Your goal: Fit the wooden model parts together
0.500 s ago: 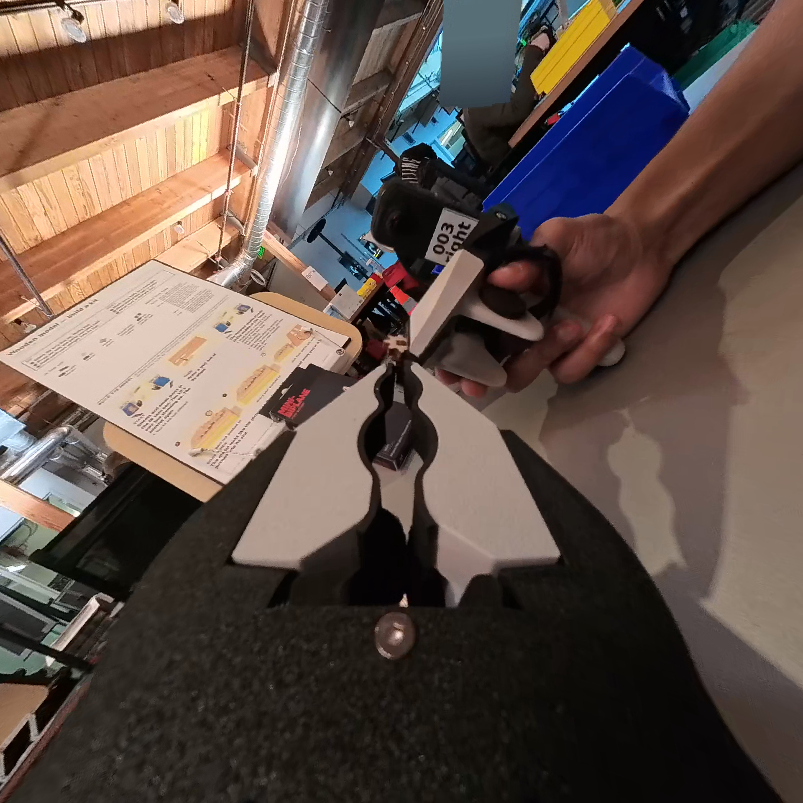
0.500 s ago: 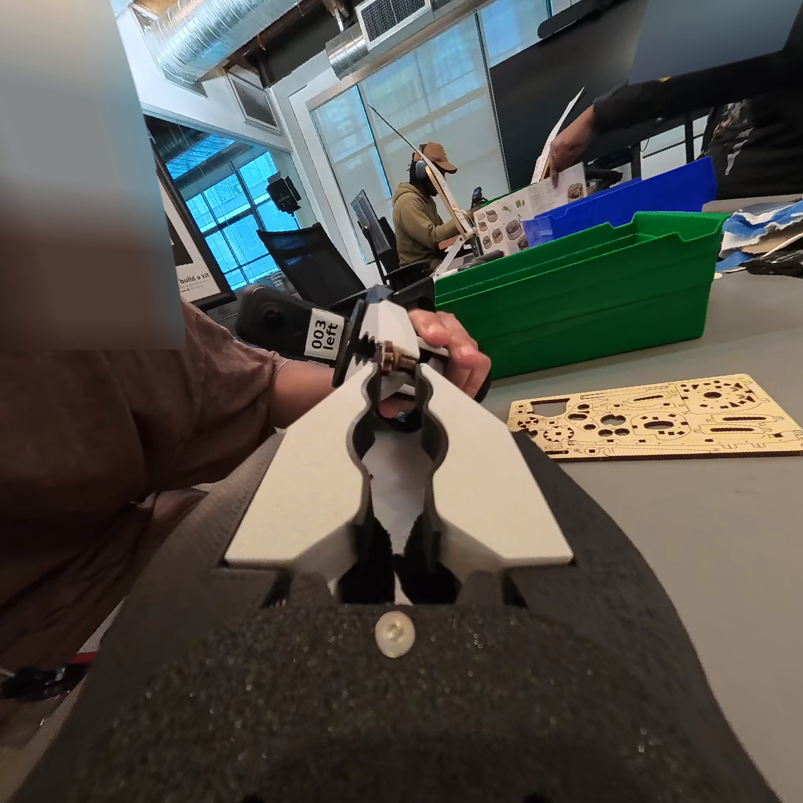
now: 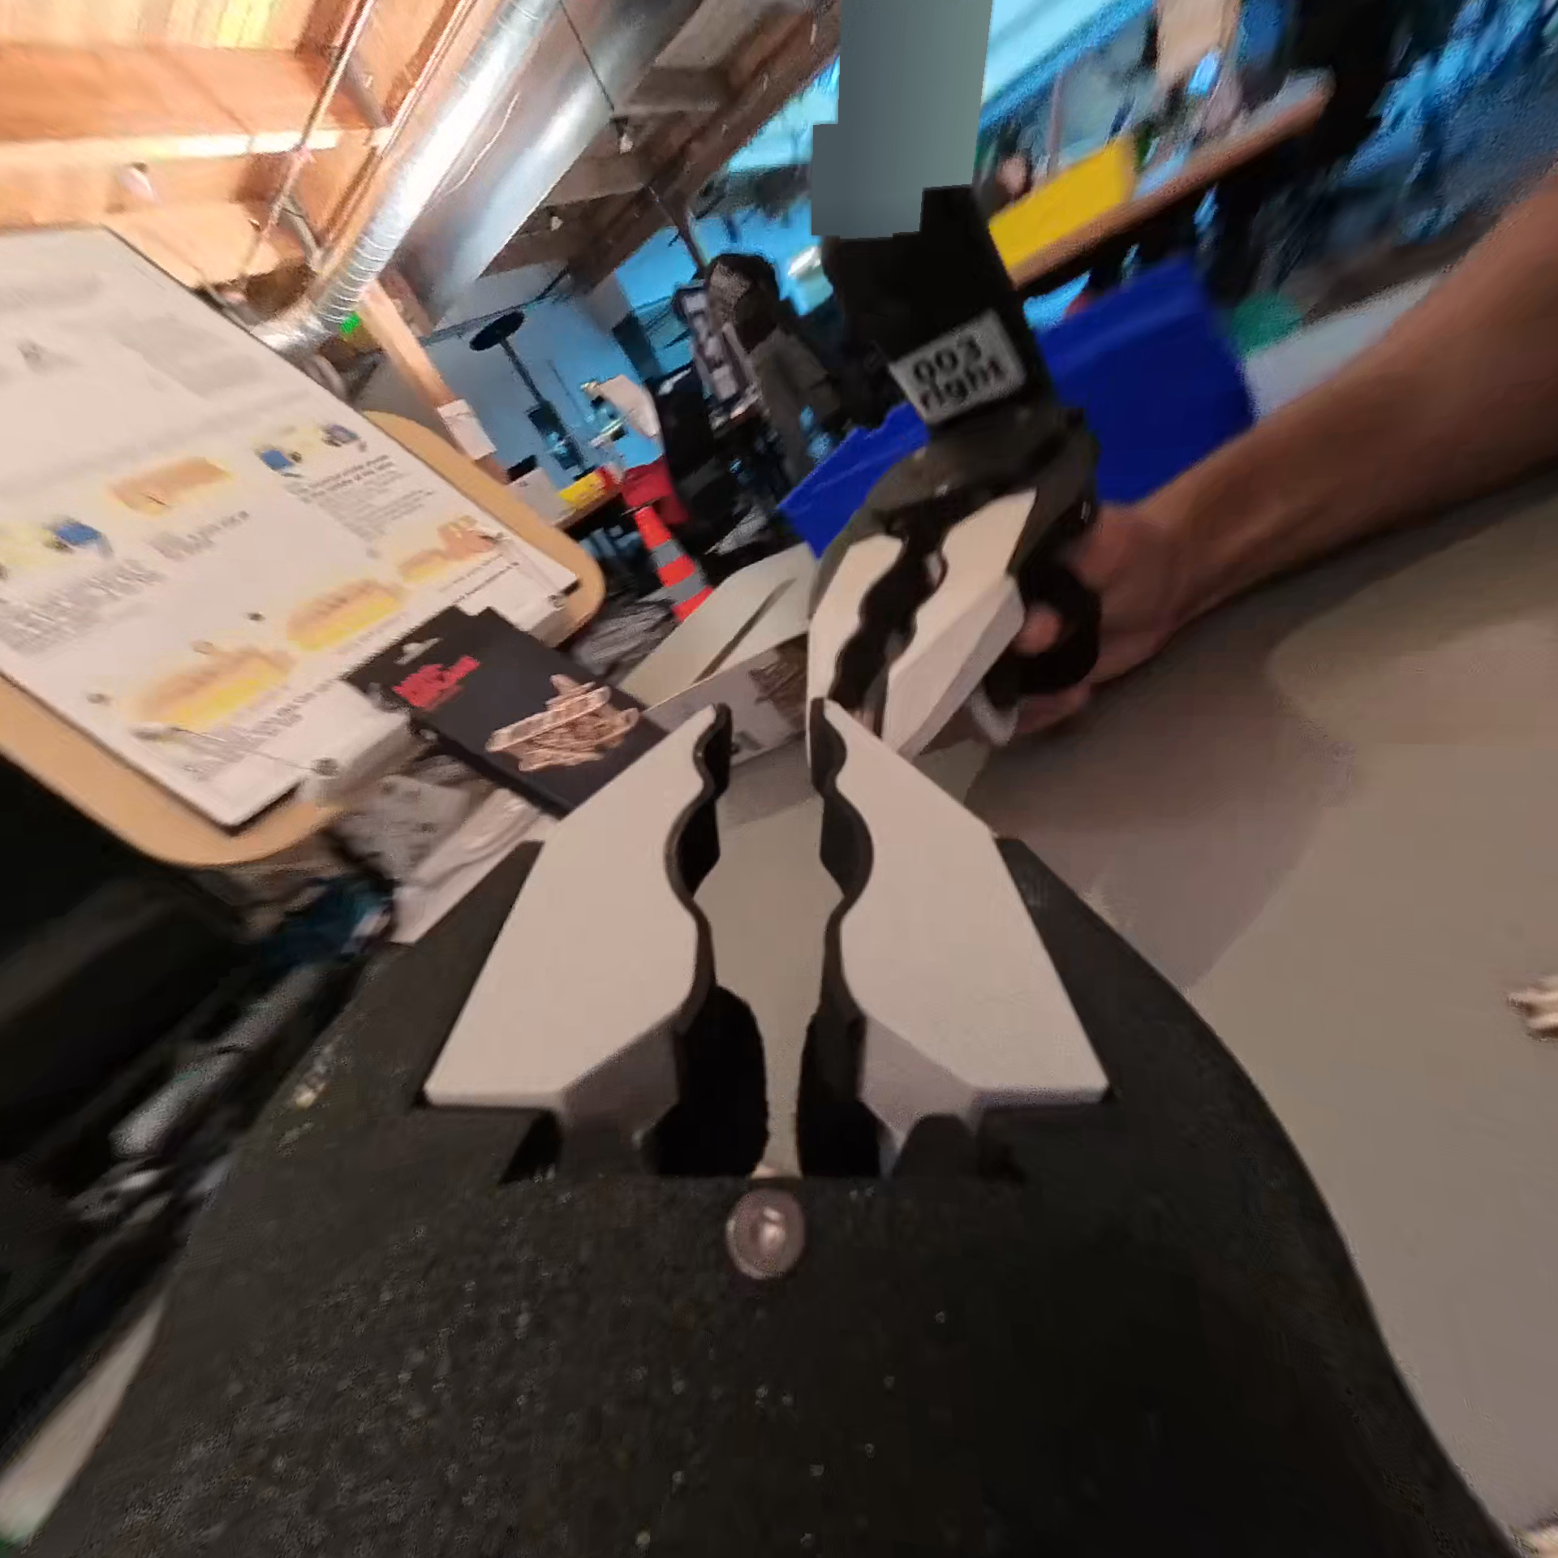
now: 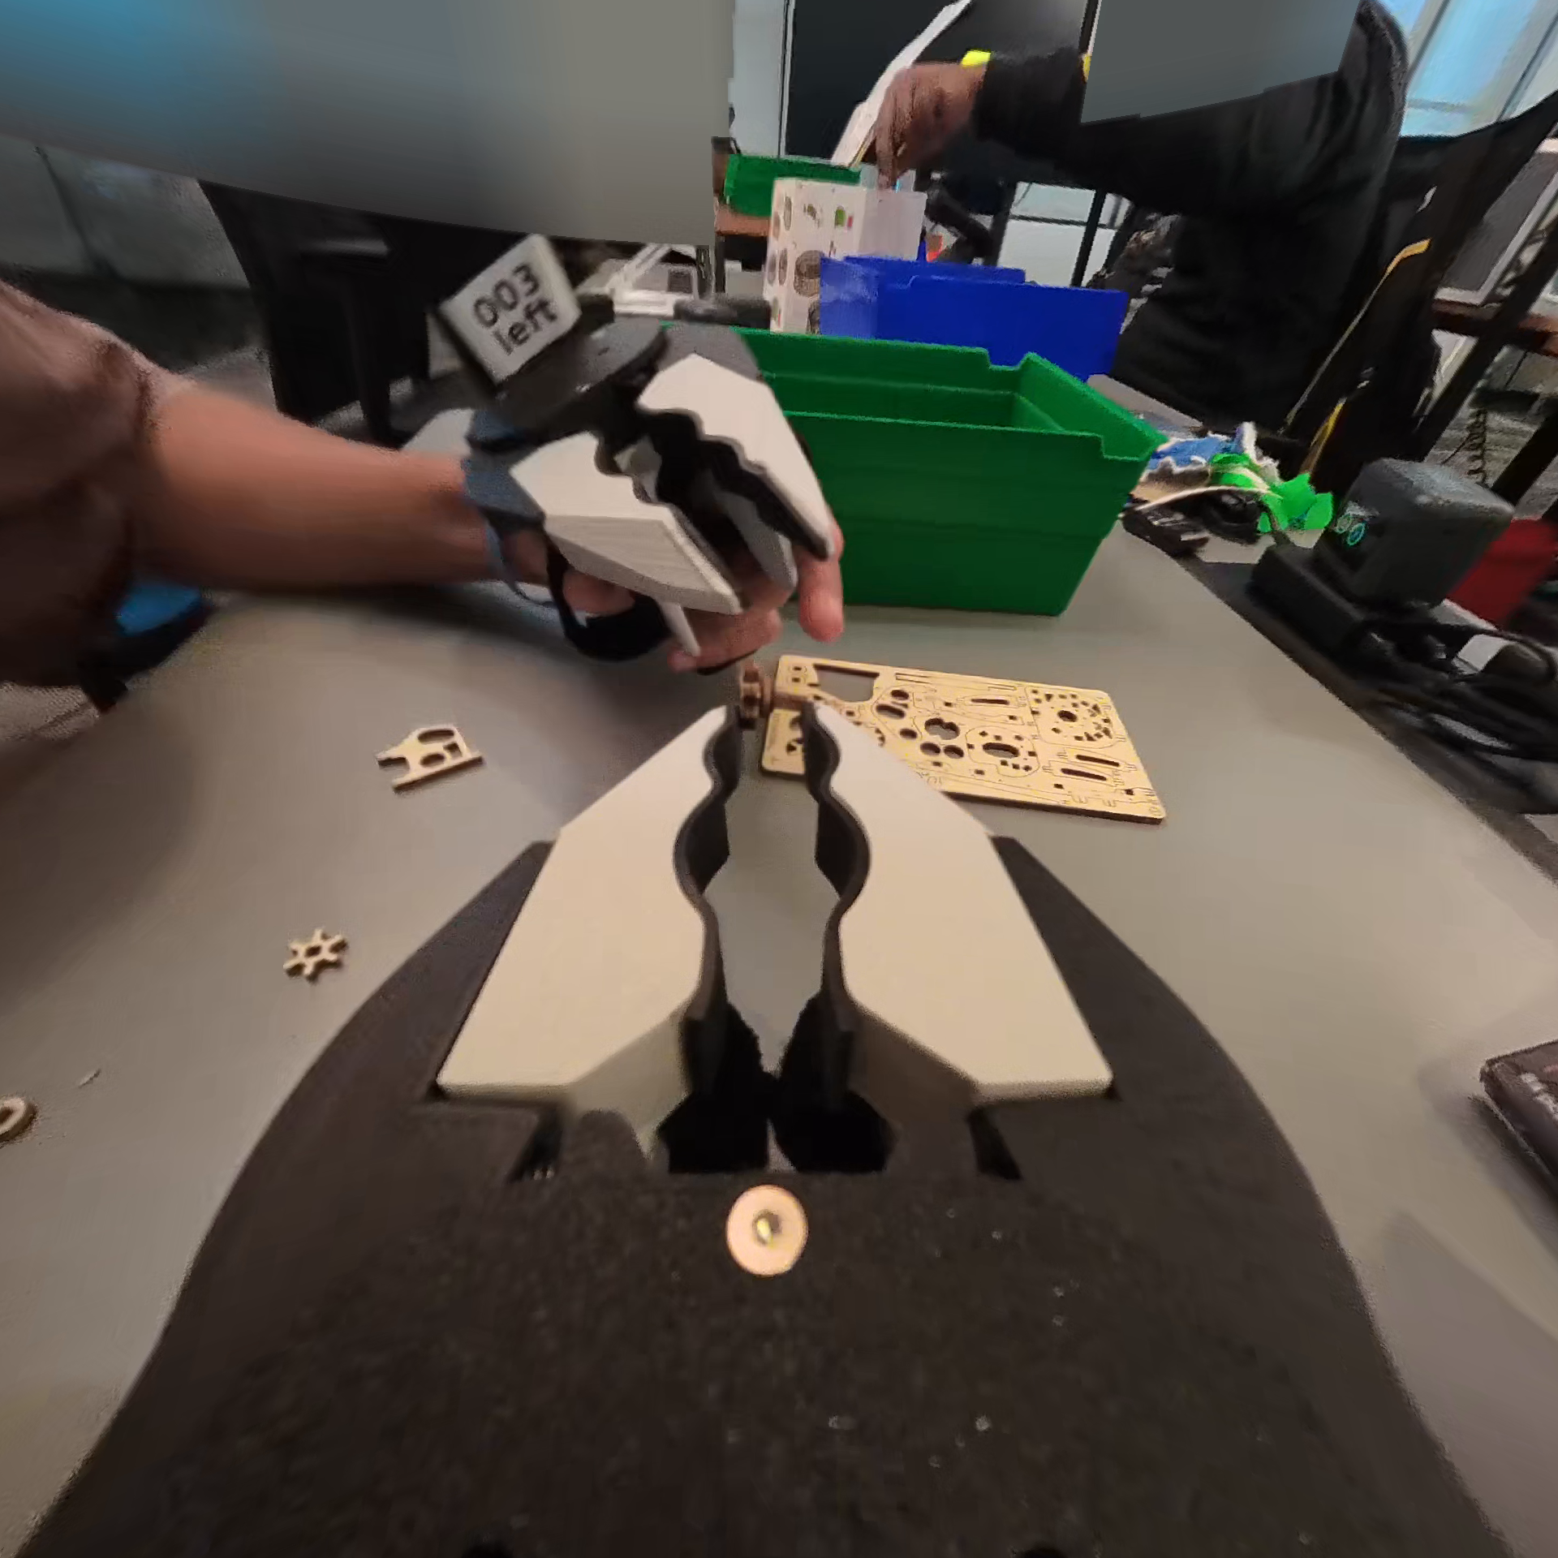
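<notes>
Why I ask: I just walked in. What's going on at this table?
A person holds a gripper in each hand over a grey table. The left gripper is open and empty. The right gripper has a small wooden gear piece at its fingertips; whether it is gripped, I cannot tell. A wooden parts sheet and loose wooden pieces lie on the table.

R gripper [image 4: 765, 717] jaws apart, gear assembly [image 4: 753, 696] at tips.

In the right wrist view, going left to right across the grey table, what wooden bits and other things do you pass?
Star-shaped wooden piece → flat cut-out piece → small gear assembly → punched wooden sheet → dark device at the right edge.
</notes>
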